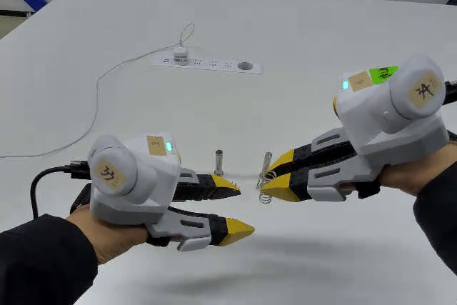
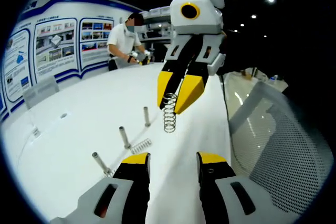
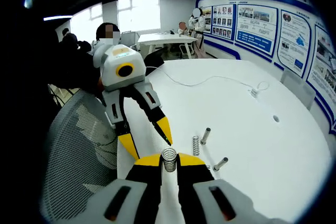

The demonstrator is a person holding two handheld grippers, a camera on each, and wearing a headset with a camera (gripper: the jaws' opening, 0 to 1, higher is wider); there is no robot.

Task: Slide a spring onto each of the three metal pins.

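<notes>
I am pinching one spring (image 3: 168,156) in my right tool (image 3: 168,160), left tool (image 2: 174,157) spread, while a loose spring (image 2: 140,146) is lying by the three pins (image 2: 124,137), all looking bare.

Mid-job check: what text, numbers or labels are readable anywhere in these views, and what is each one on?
"33": handwritten paper label on the left gripper.
"34", likely, seen sideways: paper tag on the right gripper, which holds a spring.
Green sticker on that same gripper: print too small to read.
Wall boards: headline and captions too blurred to read.
</notes>
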